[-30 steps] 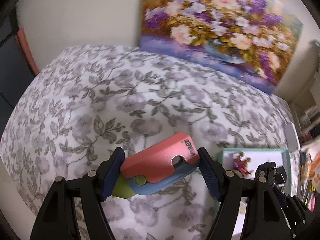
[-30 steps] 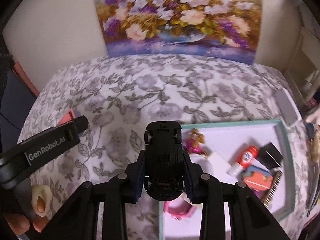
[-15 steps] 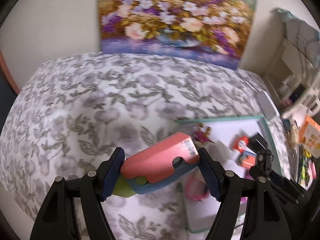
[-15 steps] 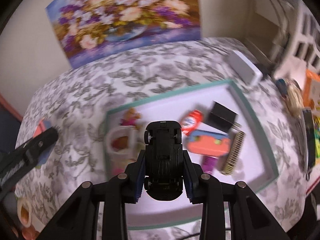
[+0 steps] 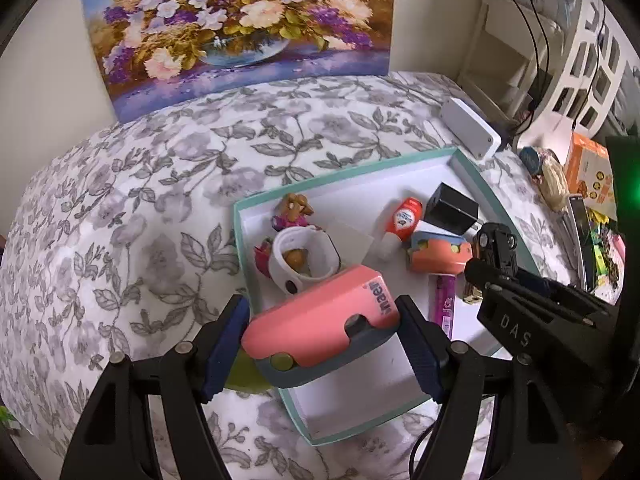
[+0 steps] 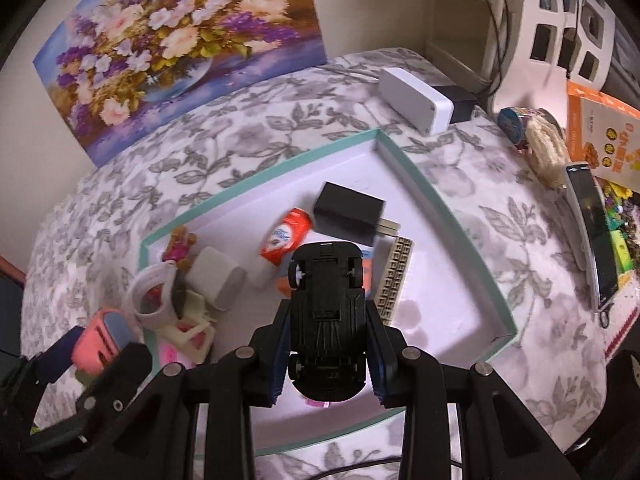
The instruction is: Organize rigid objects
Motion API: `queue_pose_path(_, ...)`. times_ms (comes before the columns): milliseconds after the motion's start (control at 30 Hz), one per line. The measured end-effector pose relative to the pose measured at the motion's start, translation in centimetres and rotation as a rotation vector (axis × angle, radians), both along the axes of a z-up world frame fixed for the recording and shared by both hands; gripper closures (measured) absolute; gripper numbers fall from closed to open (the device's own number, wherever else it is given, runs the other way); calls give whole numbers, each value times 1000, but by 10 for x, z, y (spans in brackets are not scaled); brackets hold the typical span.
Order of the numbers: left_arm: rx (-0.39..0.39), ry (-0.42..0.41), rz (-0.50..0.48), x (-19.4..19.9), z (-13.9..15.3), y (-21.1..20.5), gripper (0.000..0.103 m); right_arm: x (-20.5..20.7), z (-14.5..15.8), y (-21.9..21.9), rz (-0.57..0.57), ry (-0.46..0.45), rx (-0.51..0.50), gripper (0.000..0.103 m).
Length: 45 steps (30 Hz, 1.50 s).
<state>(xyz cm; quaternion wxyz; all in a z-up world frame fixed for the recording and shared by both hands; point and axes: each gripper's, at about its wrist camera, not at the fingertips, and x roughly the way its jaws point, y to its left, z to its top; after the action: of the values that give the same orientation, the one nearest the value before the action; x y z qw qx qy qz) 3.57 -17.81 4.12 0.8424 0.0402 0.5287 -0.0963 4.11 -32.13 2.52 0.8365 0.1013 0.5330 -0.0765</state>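
Both tongs point(image 5: 322, 344) point(image 6: 328, 344) around toys, above tray point(image 6: 448, 208).

Floral painting point(image 5: 240, 28) leans vs. cream wall point(image 5: 44, 64). Surface under grey leaf-print cloth point(image 5: 132, 208). White lattice shelving point(image 5: 592, 68) at right (cables trailing). Lighting soft, indoor.

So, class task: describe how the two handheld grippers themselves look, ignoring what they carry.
The left gripper and the right gripper both have matte black angular frames with silver rivets and ribbed dark blue finger pads. The right one's side carries raised "DAS" lettering.
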Motion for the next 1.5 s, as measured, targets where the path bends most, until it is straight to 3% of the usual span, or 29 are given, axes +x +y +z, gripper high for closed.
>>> queue_pose_path(433, -7, 28, -2, 1, -9, -2, 28, 1, -6, -8, -13, 15, 4, 67)
queue_pose_path(1167, -4, 39, 102, -2, -10, 34, 25, 0, -24, 9, 52, 73, -8, 65)
queue_pose_path(1300, 28, 33, 150, -4, -12, 53, 23, -5, -28, 15, 69, 80, -10, 53)
queue_pose_path(1367, 24, 39, 188, -4, -14, 67, 9, -8, -30, 18, 78, 85, -11, 46)
queue_pose_path(1500, 17, 46, 259, -6, -19, 92, 7, -13, -30, 27, 98, 86, -41, 39)
